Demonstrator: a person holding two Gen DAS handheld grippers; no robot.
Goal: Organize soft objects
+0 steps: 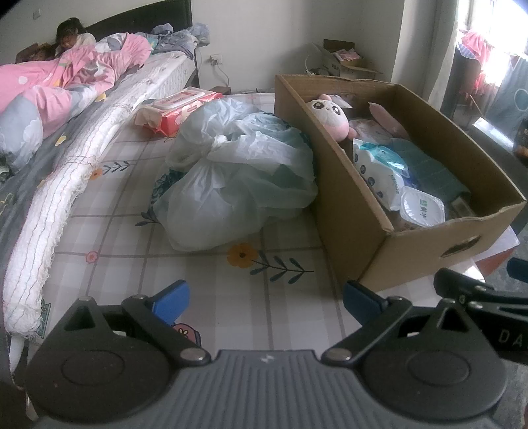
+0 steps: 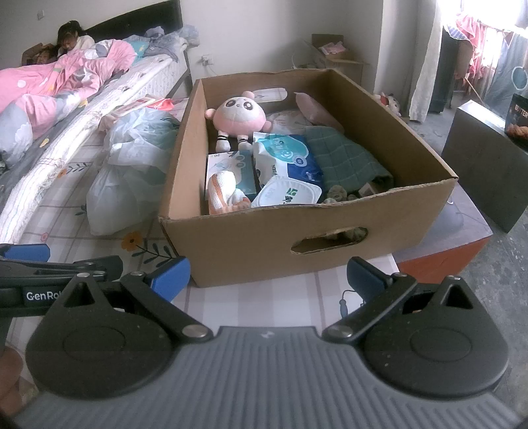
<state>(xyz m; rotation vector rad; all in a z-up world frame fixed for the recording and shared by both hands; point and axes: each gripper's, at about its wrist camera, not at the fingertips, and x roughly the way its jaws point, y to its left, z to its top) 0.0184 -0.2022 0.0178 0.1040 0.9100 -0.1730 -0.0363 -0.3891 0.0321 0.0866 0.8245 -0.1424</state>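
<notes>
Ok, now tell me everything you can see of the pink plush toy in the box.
The pink plush toy sits at the far left end of the cardboard box, roughly upright. It looks soft: a round white face with big dark eyes, pink ears, arms and lower body, legs with black-and-white striped cuffs and white feet. Its feet rest near the blue-and-white wipes pack. Neither gripper touches it.

A home bedroom is showing here: a bed (image 2: 138, 77) with a dark headboard (image 1: 138, 16) is running along the left wall, and a person (image 1: 71, 34) is lying under a pink quilt (image 1: 66, 82) on it. Clothes (image 2: 475, 36) are hanging by the bright window at the right, and a floral checked sheet (image 1: 132, 231) is covering the low surface beside the bed's edge.
</notes>
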